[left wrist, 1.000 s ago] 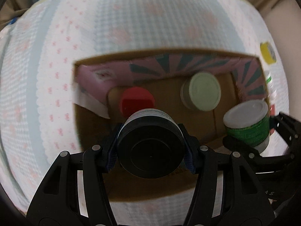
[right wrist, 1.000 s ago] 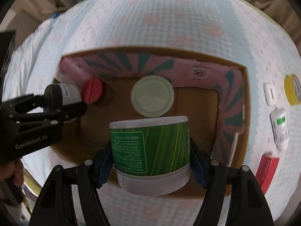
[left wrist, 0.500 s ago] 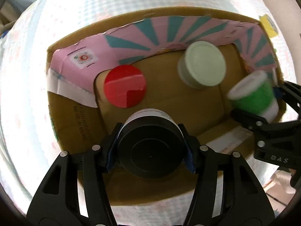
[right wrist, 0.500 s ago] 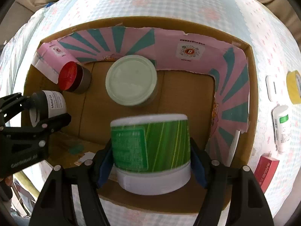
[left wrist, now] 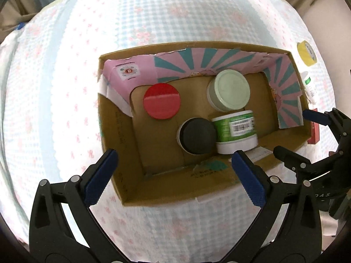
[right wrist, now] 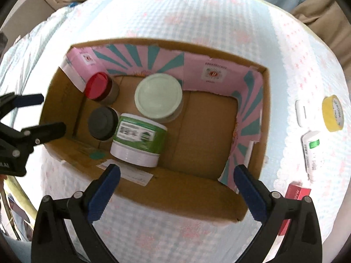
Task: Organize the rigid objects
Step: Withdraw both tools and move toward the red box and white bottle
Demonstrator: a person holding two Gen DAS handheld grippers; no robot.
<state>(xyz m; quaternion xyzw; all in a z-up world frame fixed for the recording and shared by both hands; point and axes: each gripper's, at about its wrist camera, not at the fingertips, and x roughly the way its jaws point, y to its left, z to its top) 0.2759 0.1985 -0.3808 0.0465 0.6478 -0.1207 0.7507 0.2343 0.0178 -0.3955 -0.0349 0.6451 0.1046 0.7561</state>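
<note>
Left gripper [left wrist: 173, 161]: we see the jaws opening, spread wide, with nothing between the blue pads; it points down over the near-left part of the box.
Right gripper [right wrist: 176, 176]: we see the jaws opening as well, wide apart and empty, over the near wall of the box; in the left wrist view it shows at the right edge [left wrist: 291, 133].
Black-lidded jar [left wrist: 196, 136]: it stands upright on the box floor, free of the pads and touching the green tub. We judge it was set close to its neighbour to save floor room.
Green tub [right wrist: 138, 139]: it stands on its white base, label outward, between the black-lidded jar and the pale-lidded jar, apart from both pads.
Pale-lidded jar [right wrist: 158, 97]: upright near the far wall, just behind the green tub.
Red-lidded jar [right wrist: 97, 86]: upright in the far-left corner, beside the pink liner.
Cardboard box [right wrist: 193, 199]: open-topped, with a pink and teal printed liner along the far and right walls. All four containers cluster in its left half; the right half of the floor is bare, which we judge leaves space for more items.
Items outside the box: a yellow tape roll [right wrist: 333, 112], a small white case [right wrist: 301, 113], a white tube with green label [right wrist: 312, 153] and a red carton [right wrist: 292, 206] lie on the chequered cloth [right wrist: 197, 17] to the right.
Task status: we judge it part done, with these four loose items the likely next picks.
</note>
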